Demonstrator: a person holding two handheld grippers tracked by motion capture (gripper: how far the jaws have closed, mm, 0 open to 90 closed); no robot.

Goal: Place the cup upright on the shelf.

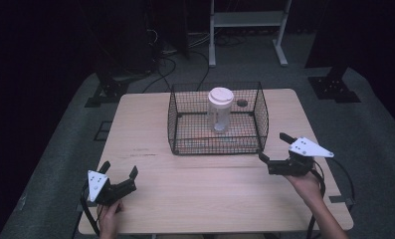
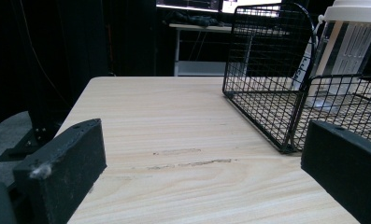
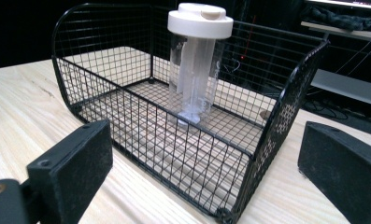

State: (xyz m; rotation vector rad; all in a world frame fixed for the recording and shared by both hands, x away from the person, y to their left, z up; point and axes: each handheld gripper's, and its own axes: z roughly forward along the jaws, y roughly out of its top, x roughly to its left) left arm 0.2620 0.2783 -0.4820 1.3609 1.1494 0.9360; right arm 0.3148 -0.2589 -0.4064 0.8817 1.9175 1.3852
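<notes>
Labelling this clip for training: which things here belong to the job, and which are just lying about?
In the job:
- wire basket
- clear jar with a white lid, upright inside it
- left tool and right tool, both open

Lying about:
- dark round spot on the table

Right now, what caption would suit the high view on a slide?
Two hand-held grippers, left and right, jaws open, wait before a wire basket holding an upright clear lidded jar.
</notes>
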